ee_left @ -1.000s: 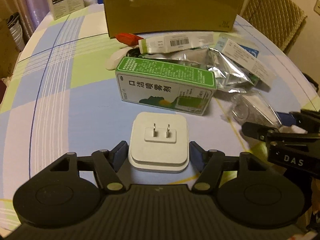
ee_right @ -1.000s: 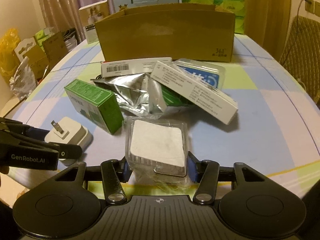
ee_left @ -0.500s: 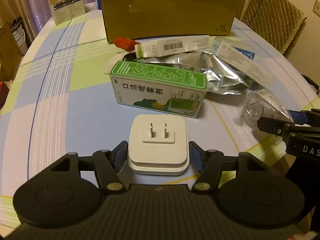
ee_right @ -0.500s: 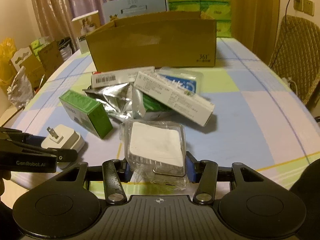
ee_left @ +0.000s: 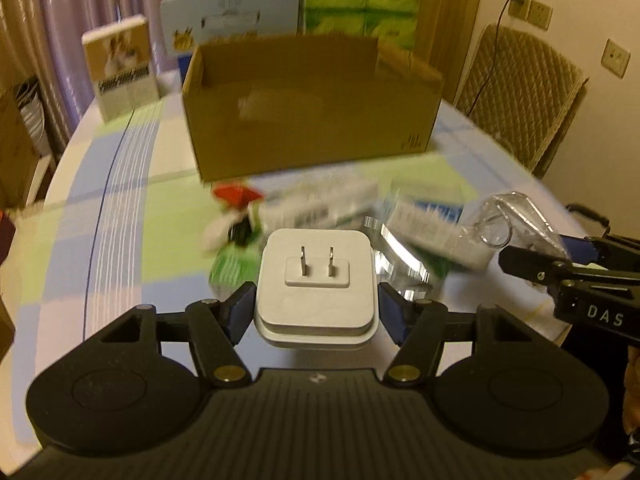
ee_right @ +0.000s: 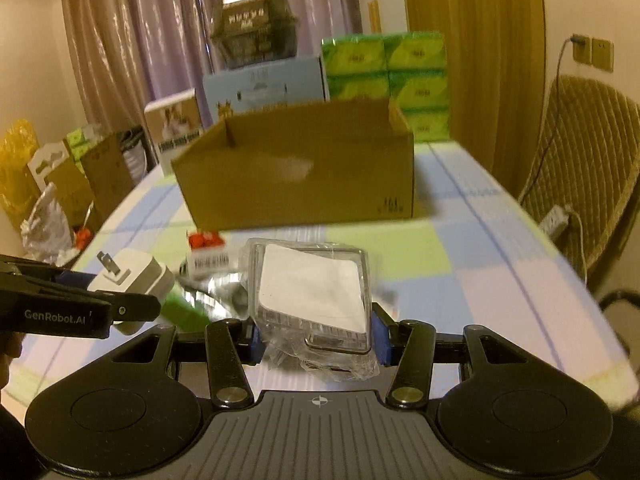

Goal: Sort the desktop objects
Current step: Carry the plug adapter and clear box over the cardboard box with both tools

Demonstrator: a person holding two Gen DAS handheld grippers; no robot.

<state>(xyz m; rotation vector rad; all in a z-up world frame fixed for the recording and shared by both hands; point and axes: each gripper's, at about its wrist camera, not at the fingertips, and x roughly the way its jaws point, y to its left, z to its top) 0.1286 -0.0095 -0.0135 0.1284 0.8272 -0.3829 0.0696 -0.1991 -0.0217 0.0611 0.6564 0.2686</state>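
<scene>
White plastic fills the left gripper [ee_left: 316, 308]: its blue-padded fingers [ee_left: 240, 308] are clamped on the sides of a square plug adapter [ee_left: 316, 284], prongs facing up, held clear above the table. The right gripper [ee_right: 316, 336] is likewise closed, pinching a clear plastic packet [ee_right: 316, 300] with a white square pad inside; crinkled wrap hangs below its lower edge. In the right wrist view the left gripper shows at the left edge with the adapter tilted. Beneath both lies a blurred clutter of cartons and silver foil [ee_left: 400, 252] on the checked tablecloth [ee_left: 120, 216]. Beyond the clutter an open cardboard box [ee_left: 312, 104] stands on the table, its interior mostly hidden. Behind it are green tissue packs [ee_right: 384, 68], a pale blue carton [ee_right: 264, 84] and curtains [ee_right: 132, 40]; a wicker chair [ee_right: 584, 176] stands to the right.
</scene>
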